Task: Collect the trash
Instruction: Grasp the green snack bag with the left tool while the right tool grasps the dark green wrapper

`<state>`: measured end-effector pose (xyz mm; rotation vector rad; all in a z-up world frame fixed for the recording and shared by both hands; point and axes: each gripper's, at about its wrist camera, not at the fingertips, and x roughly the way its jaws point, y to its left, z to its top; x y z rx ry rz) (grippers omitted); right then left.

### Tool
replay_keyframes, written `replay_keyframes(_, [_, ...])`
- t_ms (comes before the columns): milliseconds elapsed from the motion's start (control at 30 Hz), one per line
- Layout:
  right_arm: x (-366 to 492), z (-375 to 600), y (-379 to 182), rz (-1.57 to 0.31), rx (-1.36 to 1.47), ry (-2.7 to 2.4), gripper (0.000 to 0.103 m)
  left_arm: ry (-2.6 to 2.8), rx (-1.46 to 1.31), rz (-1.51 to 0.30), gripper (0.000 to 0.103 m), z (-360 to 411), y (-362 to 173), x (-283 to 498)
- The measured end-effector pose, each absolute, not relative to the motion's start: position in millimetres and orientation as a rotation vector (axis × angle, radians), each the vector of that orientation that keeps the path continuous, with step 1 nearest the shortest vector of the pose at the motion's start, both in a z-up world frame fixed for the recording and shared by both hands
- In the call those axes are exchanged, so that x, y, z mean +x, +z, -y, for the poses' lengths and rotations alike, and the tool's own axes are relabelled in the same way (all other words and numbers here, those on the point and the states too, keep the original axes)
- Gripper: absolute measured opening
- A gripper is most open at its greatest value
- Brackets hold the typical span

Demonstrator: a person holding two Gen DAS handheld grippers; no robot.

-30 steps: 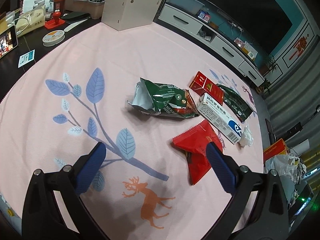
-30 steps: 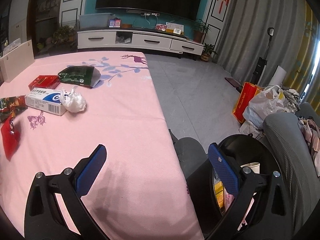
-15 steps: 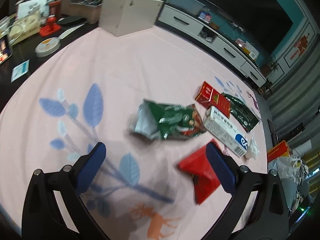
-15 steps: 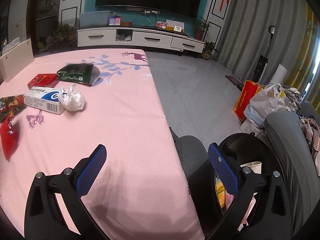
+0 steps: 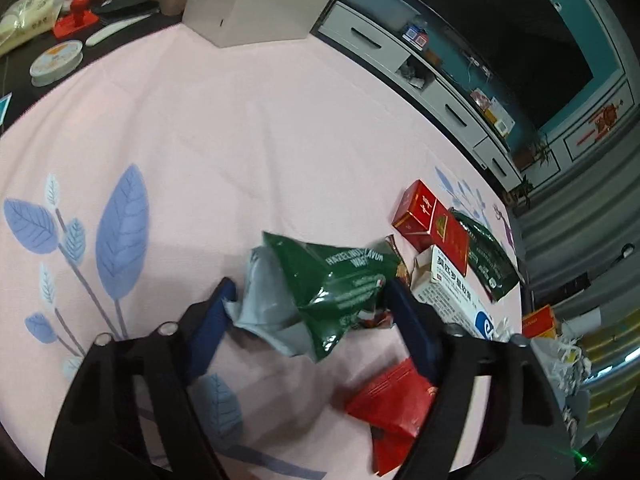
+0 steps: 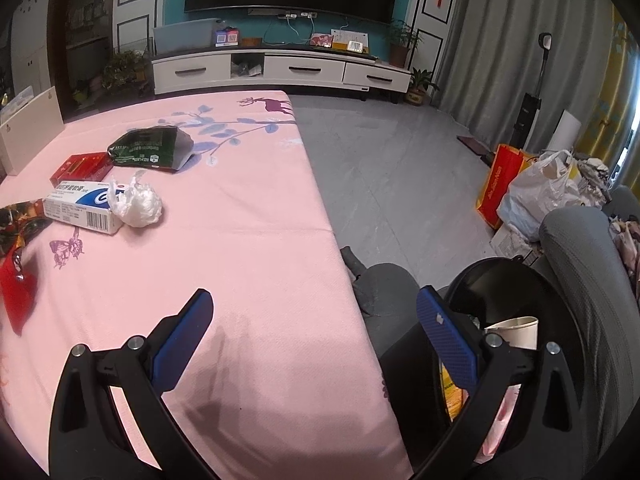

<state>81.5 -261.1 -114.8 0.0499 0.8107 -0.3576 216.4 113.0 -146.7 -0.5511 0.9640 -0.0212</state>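
A crumpled green snack wrapper (image 5: pixel 332 280) with a grey inside lies on the pink tablecloth (image 5: pixel 240 140). My left gripper (image 5: pixel 310 290) straddles it, jaws closing, and both blue pads touch its ends as it bunches up. Close by lie a red wrapper (image 5: pixel 394 404), a white medicine box (image 5: pixel 448 292), a red cigarette box (image 5: pixel 430 222), a dark green bag (image 5: pixel 490 256) and a white tissue wad (image 6: pixel 138 204). My right gripper (image 6: pixel 314 298) hangs open and empty over the table's near corner, beside a black bin (image 6: pixel 500 280) that holds a paper cup (image 6: pixel 516 330).
A white carton (image 5: pixel 256 0) and desk clutter, including a tape roll (image 5: pixel 56 62), stand at the table's far side. A person's grey-clad leg (image 6: pixel 580 280) is beside the bin. Bags (image 6: pixel 540 188) sit on the grey floor.
My left gripper moved forward and down over the green wrapper, and its fingers came together onto the wrapper's ends. The right gripper stayed open in about the same place.
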Motion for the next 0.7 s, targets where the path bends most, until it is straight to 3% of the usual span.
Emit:
replay_keyframes(133, [84.8,266.0,-116.2,-0.831,0.096,-0.328,0.099,-0.031,-0.576,-0.955,0.050,-109.7,-150.4,220.9])
replay_keyframes(300, [100.3,258.7,-102.7,-0.846,0.114,-0.252,0.099,-0.049,-0.611,-0.955,0.037,-109.8,-146.3,219.3])
replay_keyframes(533, [182.5,213.5,-59.2,-0.856,0.000,-0.059,0.099,-0.088,-0.658,-0.868,0.036,-119.4,-116.5,188.4])
replay_keyframes(700, [274.6,174.8,-60.1,-0.957,-0.045,0.057,0.095,-0.059,-0.653,-0.817,0.036,-130.9,-103.7,177.7])
